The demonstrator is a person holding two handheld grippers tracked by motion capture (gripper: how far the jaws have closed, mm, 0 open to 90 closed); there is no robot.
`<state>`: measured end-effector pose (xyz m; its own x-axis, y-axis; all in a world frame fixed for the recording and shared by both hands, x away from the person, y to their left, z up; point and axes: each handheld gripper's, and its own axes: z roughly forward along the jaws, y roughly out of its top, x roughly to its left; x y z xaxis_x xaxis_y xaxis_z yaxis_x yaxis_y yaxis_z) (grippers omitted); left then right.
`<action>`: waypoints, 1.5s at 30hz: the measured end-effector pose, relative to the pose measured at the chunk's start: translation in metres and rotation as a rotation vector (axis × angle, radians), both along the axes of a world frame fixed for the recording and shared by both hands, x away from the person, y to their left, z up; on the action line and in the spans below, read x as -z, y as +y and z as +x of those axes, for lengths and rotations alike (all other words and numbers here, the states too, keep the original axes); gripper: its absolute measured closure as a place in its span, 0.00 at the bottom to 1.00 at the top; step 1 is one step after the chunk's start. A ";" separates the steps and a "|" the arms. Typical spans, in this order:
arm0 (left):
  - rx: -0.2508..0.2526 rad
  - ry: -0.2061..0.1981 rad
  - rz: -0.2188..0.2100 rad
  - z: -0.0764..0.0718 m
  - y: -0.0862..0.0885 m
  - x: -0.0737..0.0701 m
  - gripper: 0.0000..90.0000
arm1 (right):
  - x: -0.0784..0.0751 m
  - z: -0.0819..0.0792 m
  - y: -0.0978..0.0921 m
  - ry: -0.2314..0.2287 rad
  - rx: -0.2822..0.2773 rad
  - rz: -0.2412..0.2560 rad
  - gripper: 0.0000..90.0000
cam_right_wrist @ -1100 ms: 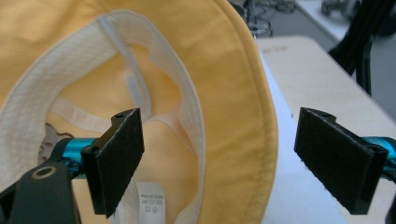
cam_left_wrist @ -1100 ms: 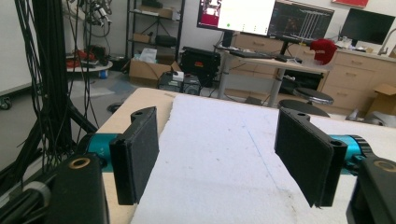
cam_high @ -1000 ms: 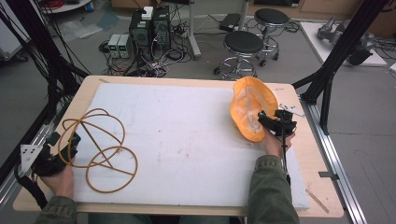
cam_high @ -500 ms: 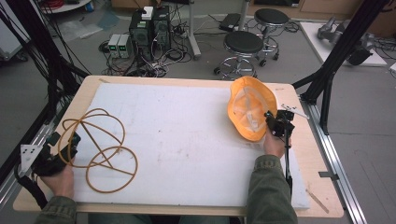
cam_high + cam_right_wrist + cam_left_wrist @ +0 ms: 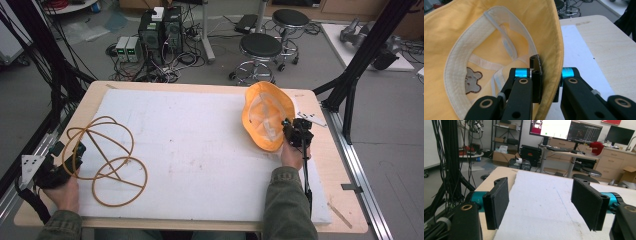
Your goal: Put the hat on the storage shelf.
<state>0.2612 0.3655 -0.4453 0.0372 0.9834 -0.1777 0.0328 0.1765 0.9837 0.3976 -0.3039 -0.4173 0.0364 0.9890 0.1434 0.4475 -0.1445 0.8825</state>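
right gripper view, right tongs (image 5: 547, 82) pinching yellow hat (image 5: 499, 37) brim

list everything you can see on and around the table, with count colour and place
hat: 1, yellow-orange, right side of the table, tipped up with its pale lining showing, brim pinched by the right gripper
rope: 1, tan, looped on the left side of the pad
foam pad: 1, white, covers most of the tabletop
table: 1, light wood, centre
stools: 2, black seats, on the floor beyond the table
electronics boxes: several, dark and grey, on the floor beyond the table, cables around
left gripper: 1, black, left edge by the rope, fingers apart
right gripper: 1, black, closed on the hat brim
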 end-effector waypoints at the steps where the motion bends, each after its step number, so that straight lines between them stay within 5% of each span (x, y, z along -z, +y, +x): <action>1: 0.000 -0.002 -0.001 0.000 0.000 0.000 0.34 | 0.000 0.000 0.000 0.000 0.000 0.000 0.95; 7: -0.001 -0.002 -0.007 0.000 0.001 0.000 0.34 | -0.006 -0.004 0.006 -0.042 -0.008 -0.032 0.94; 11: 0.004 -0.003 -0.013 0.000 0.002 0.000 0.34 | -0.015 -0.011 0.019 -0.127 -0.035 -0.144 0.94; 18: 0.008 -0.006 -0.016 0.001 0.003 0.001 0.34 | -0.026 -0.020 0.032 -0.223 -0.053 -0.163 0.94; 22: 0.009 -0.003 -0.022 0.001 0.003 0.001 0.34 | -0.035 -0.026 0.033 -0.288 -0.073 -0.122 0.94; 35: 0.013 -0.003 -0.025 0.000 0.003 0.001 0.34 | -0.067 -0.033 0.055 -0.400 -0.148 -0.048 0.94; 45: -0.001 -0.007 -0.036 0.000 0.007 0.001 0.34 | -0.101 -0.030 0.102 -0.463 -0.231 -0.091 0.94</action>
<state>0.2607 0.3720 -0.4464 0.0380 0.9764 -0.2125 0.0255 0.2117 0.9770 0.3678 -0.2022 -0.3164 -0.2309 0.9730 0.0060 0.0188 -0.0017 0.9998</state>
